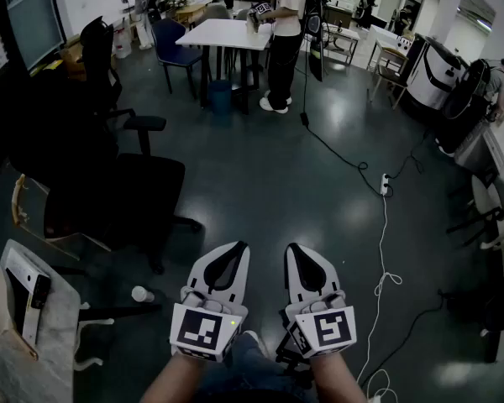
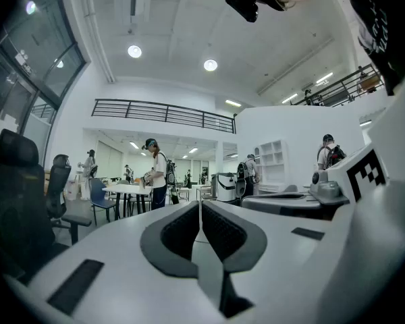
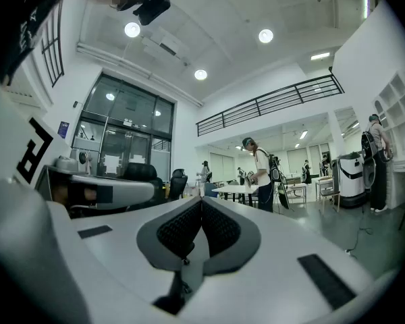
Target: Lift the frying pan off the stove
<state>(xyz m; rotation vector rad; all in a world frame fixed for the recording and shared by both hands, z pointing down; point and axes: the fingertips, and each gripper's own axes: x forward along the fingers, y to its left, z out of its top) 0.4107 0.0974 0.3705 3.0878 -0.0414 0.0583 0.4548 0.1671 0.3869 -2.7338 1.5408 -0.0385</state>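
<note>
Since neither the frying pan nor the stove shows up in any view, the one thing the next move hangs on, which way the pan lies from the tools, honestly can't be read off right now. Same goes for the handle's long axis and which hand is nearer: no way to tell. What's in front is just open dark floor (image 1: 260,166), a black office chair (image 1: 109,191) off to the left, a white tabletop (image 1: 227,32) far across the room with a person (image 1: 284,32) standing at it, and a cable (image 1: 385,225) trailing over the floor on the right. A pale tabletop (image 1: 59,326) pokes in at the lower left corner of the head view, but nothing on it looks like cookware. As for pose, the left tool (image 1: 237,247) and right tool (image 1: 292,248) sit side by side, close but apart, low in front of the person's body, both pointing level and straight ahead out over the floor. Each one has its jaws pressed fully together with nothing between them, and both gripper views show the pads meeting at the tip. My guess is the task hasn't really begun, so the person needs to turn and find the stove before any reach makes sense, then open whichever tool ends up on the handle side.
</note>
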